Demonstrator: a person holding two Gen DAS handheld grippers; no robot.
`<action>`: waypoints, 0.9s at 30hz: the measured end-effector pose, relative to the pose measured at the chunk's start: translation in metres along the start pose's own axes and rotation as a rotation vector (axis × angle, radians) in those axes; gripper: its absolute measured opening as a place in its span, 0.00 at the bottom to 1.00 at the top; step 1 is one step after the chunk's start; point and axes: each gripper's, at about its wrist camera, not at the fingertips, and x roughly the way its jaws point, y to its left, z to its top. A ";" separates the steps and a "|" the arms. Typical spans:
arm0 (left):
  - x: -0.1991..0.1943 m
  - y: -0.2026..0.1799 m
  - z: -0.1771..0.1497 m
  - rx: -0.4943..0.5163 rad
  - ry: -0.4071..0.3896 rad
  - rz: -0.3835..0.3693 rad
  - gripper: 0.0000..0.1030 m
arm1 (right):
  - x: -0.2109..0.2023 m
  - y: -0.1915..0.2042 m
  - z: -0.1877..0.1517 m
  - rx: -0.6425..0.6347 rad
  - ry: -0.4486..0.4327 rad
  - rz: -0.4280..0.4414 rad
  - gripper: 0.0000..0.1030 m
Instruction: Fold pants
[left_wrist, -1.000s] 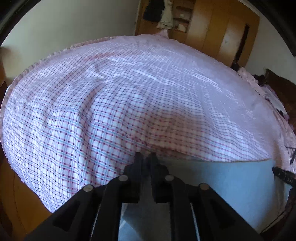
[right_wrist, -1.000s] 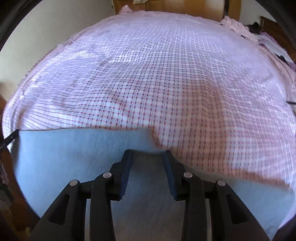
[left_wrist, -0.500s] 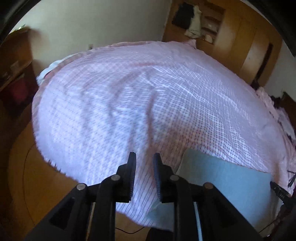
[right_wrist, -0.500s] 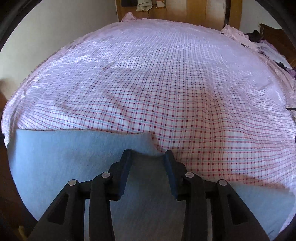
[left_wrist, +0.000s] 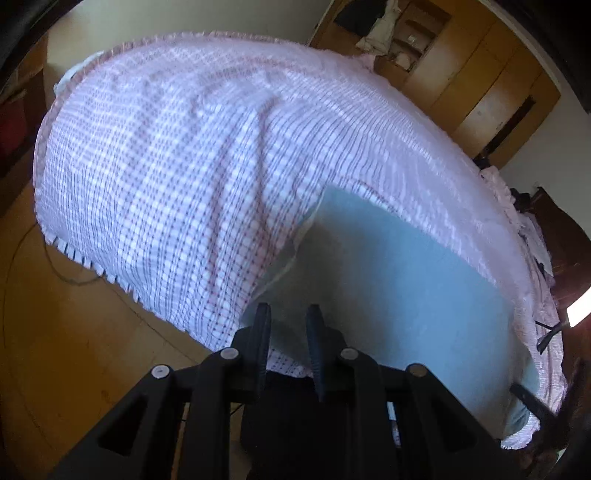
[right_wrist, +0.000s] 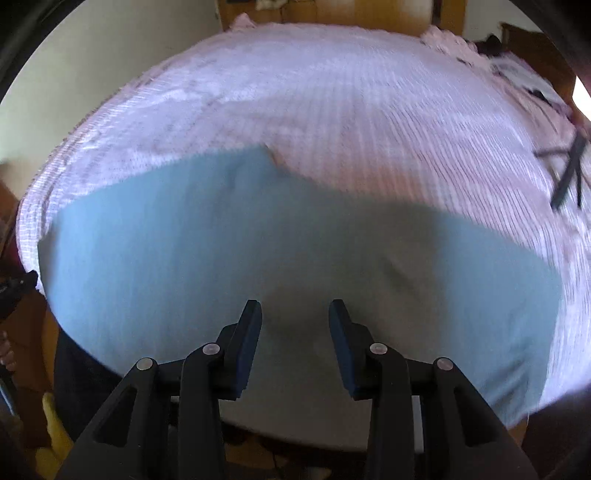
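The light blue pants (right_wrist: 258, 251) lie flat and spread on the near part of a bed covered with a pink checked sheet (right_wrist: 332, 92). They also show in the left wrist view (left_wrist: 399, 280), at the bed's near edge. My left gripper (left_wrist: 286, 314) is open with a narrow gap, empty, raised above the left end of the pants. My right gripper (right_wrist: 295, 310) is open and empty, above the near middle of the pants.
The checked sheet (left_wrist: 177, 155) hangs over the bed's left side above a wooden floor (left_wrist: 55, 332) with a thin cable. Wooden wardrobes (left_wrist: 480, 81) stand behind the bed. Dark clutter (right_wrist: 569, 173) lies at the bed's right side.
My left gripper let go of the pants, opened and pulled back and up toward the bed's left corner. My right gripper stayed open and drew back and up; the pants lie flat.
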 end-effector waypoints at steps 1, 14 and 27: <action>0.002 0.000 0.000 -0.007 0.003 -0.004 0.19 | 0.001 -0.003 -0.004 0.008 0.008 0.000 0.30; 0.013 0.009 -0.011 -0.060 0.028 -0.028 0.19 | 0.017 -0.013 -0.019 0.047 0.047 -0.009 0.32; 0.037 0.012 0.005 -0.099 0.055 -0.045 0.13 | 0.024 -0.015 -0.020 0.058 0.027 0.007 0.34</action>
